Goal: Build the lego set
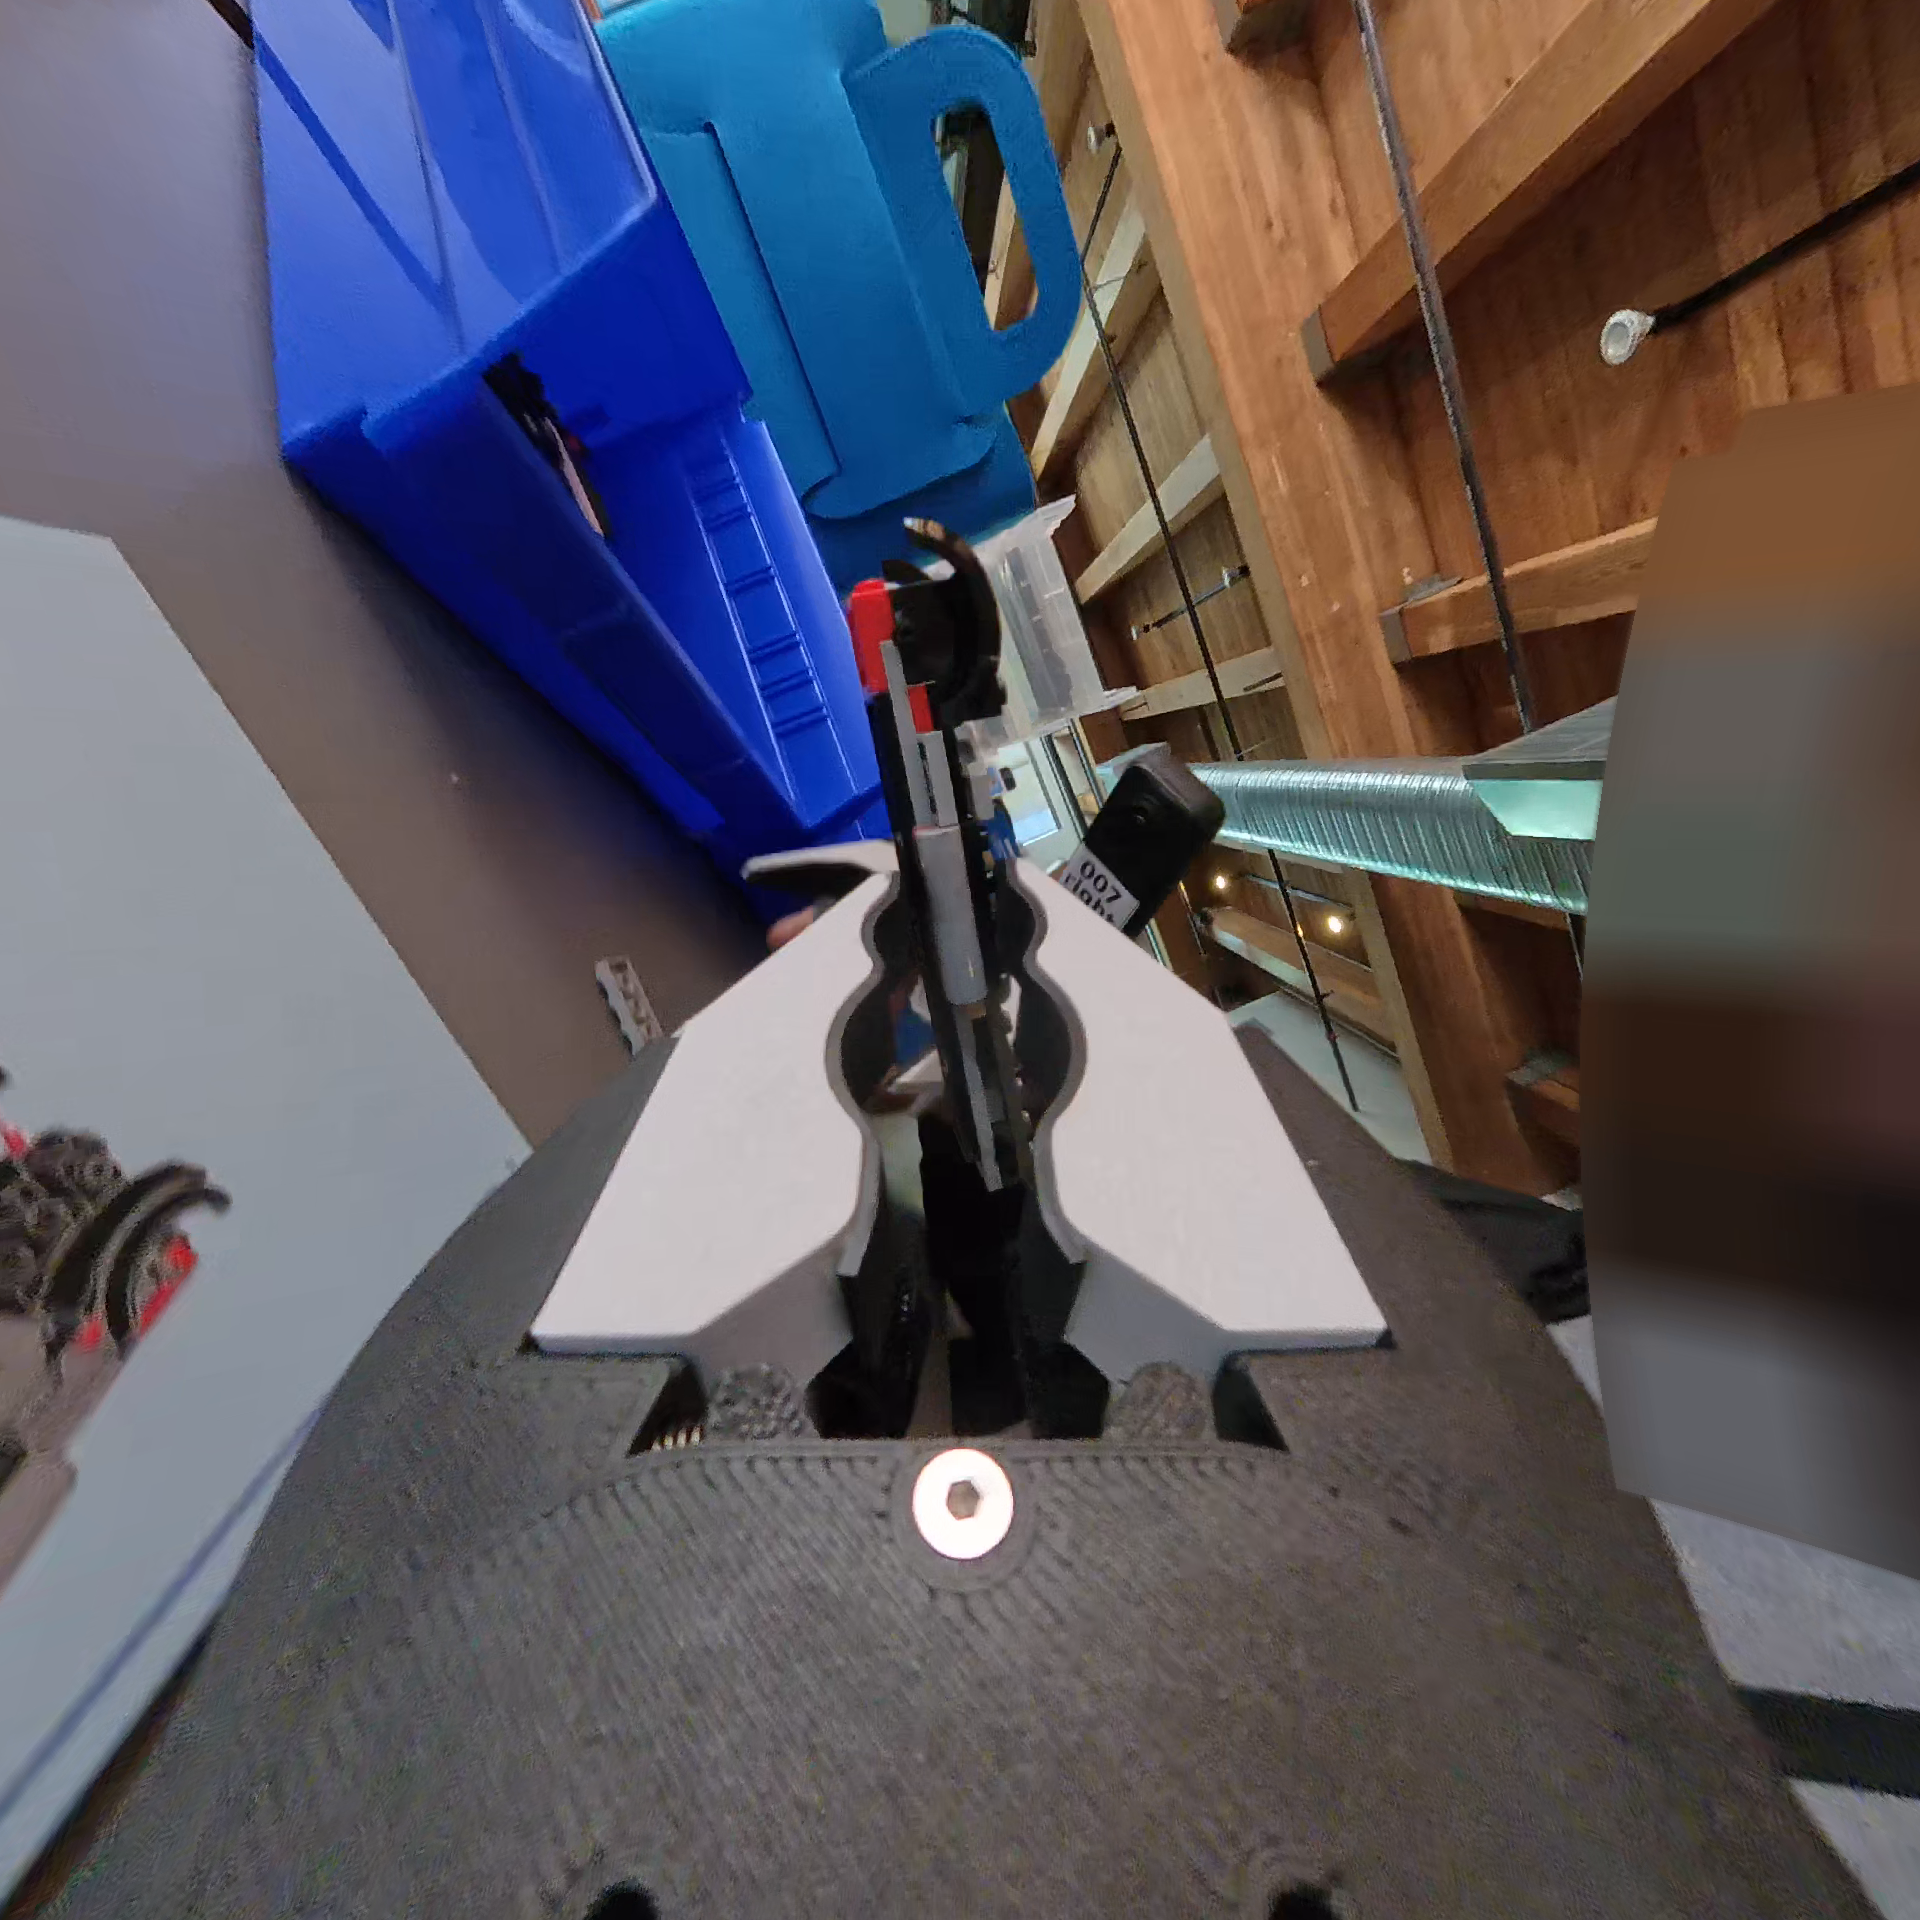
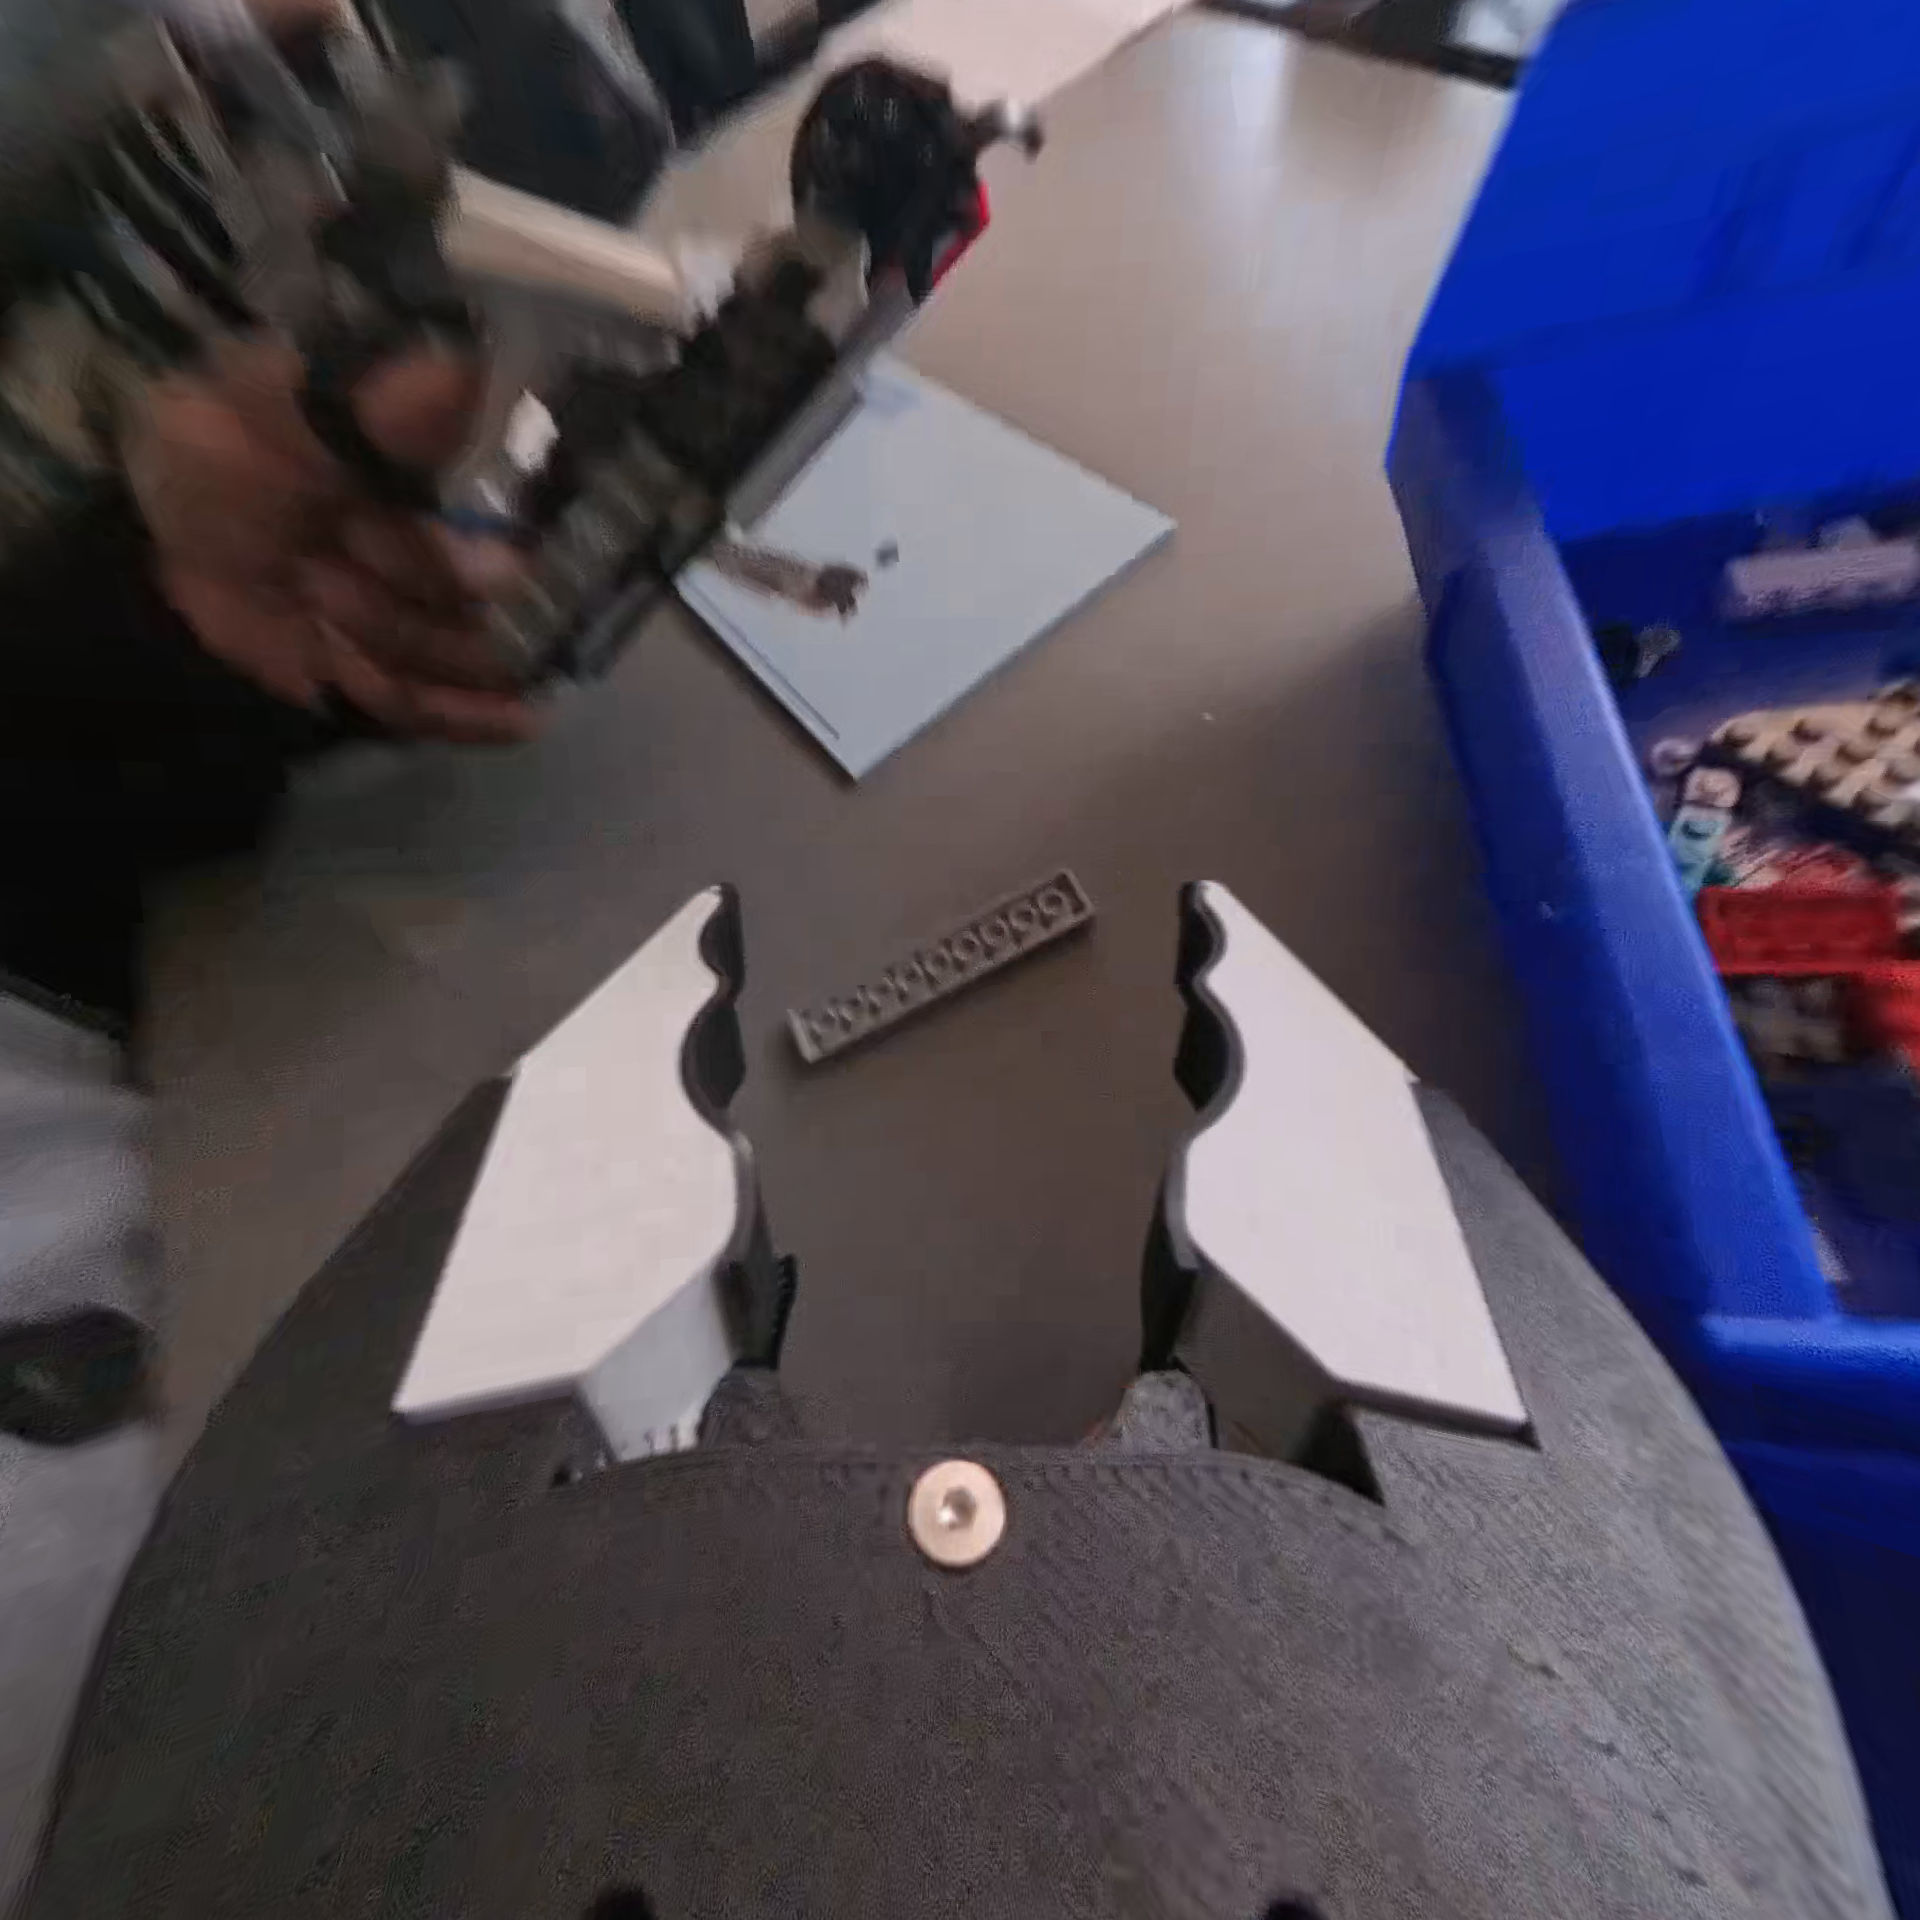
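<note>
My left gripper (image 1: 951,883) is shut on a partly built lego model (image 1: 935,769), black and grey with red bricks and a curved black piece at its top. It holds the model edge-on in the air. The same model (image 2: 727,405) and the left gripper show blurred at the upper left of the right wrist view. My right gripper (image 2: 956,904) is open and empty, low over the dark table (image 2: 1195,343). A long dark grey studded plate (image 2: 940,966) lies on the table between its fingertips. The plate's end (image 1: 627,1000) shows in the left wrist view.
A blue bin (image 2: 1662,727) with lego boxes stands at the right; it also shows in the left wrist view (image 1: 499,343). An instruction booklet (image 2: 935,561) lies open on the table beyond the plate, and at the left (image 1: 156,935). A wooden shelf wall (image 1: 1455,416) is behind. One gripper's finger ends stand about 11 centimetres off the other's.
</note>
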`<state>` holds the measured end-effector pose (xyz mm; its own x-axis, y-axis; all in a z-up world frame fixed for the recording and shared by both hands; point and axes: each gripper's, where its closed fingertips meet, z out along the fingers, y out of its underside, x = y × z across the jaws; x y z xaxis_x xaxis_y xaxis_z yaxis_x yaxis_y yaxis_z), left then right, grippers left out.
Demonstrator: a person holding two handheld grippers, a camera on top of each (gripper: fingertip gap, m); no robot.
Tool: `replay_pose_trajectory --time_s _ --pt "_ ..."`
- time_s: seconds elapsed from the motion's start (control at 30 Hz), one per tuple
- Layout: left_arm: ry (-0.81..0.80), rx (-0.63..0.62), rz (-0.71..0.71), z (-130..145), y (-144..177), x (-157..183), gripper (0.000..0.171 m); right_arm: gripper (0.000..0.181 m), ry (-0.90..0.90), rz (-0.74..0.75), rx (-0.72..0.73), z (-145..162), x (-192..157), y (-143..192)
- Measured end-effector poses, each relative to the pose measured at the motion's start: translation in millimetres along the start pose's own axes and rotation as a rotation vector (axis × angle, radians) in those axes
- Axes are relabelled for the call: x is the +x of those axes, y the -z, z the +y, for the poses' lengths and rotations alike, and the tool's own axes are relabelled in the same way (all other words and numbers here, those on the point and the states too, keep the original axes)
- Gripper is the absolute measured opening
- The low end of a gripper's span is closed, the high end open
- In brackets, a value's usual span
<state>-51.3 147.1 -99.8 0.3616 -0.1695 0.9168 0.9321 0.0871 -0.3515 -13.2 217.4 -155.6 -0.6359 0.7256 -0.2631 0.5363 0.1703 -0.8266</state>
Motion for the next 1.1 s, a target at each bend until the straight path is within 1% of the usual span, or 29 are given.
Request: replay_pose_trajectory --time_s 0.07,0.17,0.3,0.37,0.4,0.43,0.5,0.6,0.7,0.8,0.83,0.9,0.93,0.97,1.03,1.1 --pt "-0.004 -0.004 0.009 9 8 8 0.015 0.104 0.168 0.04 -0.098 12 3 -6" --pt "-0.024 0.01 0.017 22 21 18 0.016 0.118 0.299 -0.018 -0.199 25 -1 -19" --pt "-0.02 0.046 0.001 36 39 20 0.016 0.116 0.395 -0.103 -0.288 43 -9 -32" --pt "-0.02 0.065 -0.021 39 44 18 0.016 0.106 0.414 -0.105 -0.309 49 -9 -36" --pt "-0.022 0.071 -0.033 40 45 16 0.016 0.093 0.424 -0.112 -0.298 48 -11 -36" --pt "-0.026 0.078 -0.043 40 45 14 0.016 0.088 0.437 -0.118 -0.287 47 -13 -36" --pt "-0.035 0.083 -0.053 38 42 13 0.016 0.088 0.45 -0.147 -0.248 43 -19 -33" --pt "-0.074 0.067 -0.086 29 29 10 0.015 0.088 0.437 -0.204 -0.049 8 -36 -16" --pt "-0.129 0.052 -0.121 6 10 6 0.015 0.088 0.485 -0.231 0.179 -34 -54 14" --pt "-0.201 0.024 -0.12 -25 -16 5 0.015 0.089 0.498 -0.243 0.357 -61 -63 41" --pt "-0.217 0.019 -0.108 -35 -24 5 0.015 0.09 0.484 -0.243 0.39 -65 -63 47" --pt "-0.25 -0.003 -0.092 -46 -36 0 0.015 0.091 0.446 -0.222 0.398 -68 -54 51" --pt "-0.243 -0.012 -0.09 -46 -38 -4 0.015 0.092 0.431 -0.213 0.379 -66 -49 50" --pt "-0.225 -0.022 -0.083 -43 -38 -8 0.015 0.093 0.419 -0.208 0.355 -64 -45 49" --pt "-0.176 -0.024 -0.115 -36 -33 -24 0.015 0.09 0.397 -0.211 0.295 -55 -39 46" --pt "-0.112 -0.027 -0.101 -30 -30 -31 0.015 0.088 0.38 -0.219 0.216 -44 -35 44"
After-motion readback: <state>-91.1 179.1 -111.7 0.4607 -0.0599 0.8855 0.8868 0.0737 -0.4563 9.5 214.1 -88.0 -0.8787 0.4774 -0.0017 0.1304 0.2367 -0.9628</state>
